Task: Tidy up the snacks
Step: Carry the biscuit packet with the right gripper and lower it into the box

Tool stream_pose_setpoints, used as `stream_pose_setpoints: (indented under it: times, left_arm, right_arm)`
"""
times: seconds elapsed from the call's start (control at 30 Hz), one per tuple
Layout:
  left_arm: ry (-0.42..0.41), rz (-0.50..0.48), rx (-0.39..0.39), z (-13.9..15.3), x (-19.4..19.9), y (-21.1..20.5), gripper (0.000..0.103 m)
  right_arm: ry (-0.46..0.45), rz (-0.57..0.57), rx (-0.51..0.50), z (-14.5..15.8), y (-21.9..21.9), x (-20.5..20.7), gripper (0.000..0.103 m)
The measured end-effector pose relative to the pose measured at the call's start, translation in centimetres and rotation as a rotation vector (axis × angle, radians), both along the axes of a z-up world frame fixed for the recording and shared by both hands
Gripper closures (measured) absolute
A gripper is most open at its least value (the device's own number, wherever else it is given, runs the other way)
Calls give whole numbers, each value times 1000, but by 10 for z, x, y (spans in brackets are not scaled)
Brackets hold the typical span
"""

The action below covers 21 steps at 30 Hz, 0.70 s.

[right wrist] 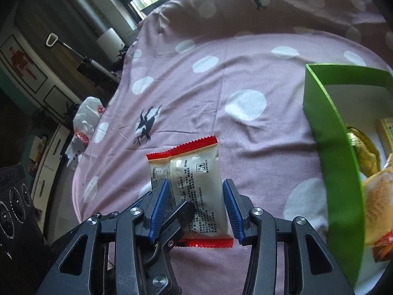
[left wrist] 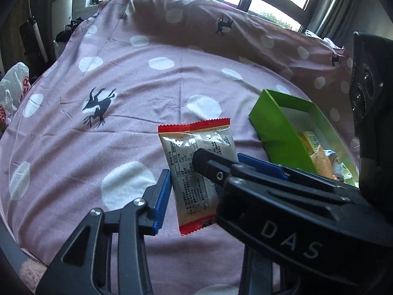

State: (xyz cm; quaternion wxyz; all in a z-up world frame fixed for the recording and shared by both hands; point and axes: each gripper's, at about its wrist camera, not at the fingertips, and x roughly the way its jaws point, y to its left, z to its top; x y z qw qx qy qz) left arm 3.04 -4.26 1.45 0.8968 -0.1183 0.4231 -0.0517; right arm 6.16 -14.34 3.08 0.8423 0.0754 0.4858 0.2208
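One beige snack packet with red sealed ends hangs a little above the pink spotted bedspread. My left gripper has it between its blue pads, which press on both side edges. A black finger of the right gripper crosses in front of the packet. In the right wrist view the same packet sits between the blue pads of my right gripper, shut on it, and a black finger of the left gripper lies across its lower left. Just to the right stands the green box.
Several wrapped snacks lie inside the green box. A white plastic bag with red print sits off the bed's left edge, with cabinets and a dark speaker beyond. A bedding ridge and windows are at the back.
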Motion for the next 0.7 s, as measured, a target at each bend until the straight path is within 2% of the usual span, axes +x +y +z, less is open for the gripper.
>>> stream_pose_setpoints:
  times: [0.17, 0.4, 0.7]
  left_arm:
    - [-68, -63, 7, 30, -7, -28, 66]
    - [-146, -169, 15, 60, -11, -78, 66]
    - [-154, -280, 2, 61, 3, -133, 64]
  right_arm:
    - [-86, -64, 13, 36, -32, -17, 54]
    - [-171, -157, 10, 68, -81, -33, 54]
    - [-218, -287, 11, 78, -139, -40, 54]
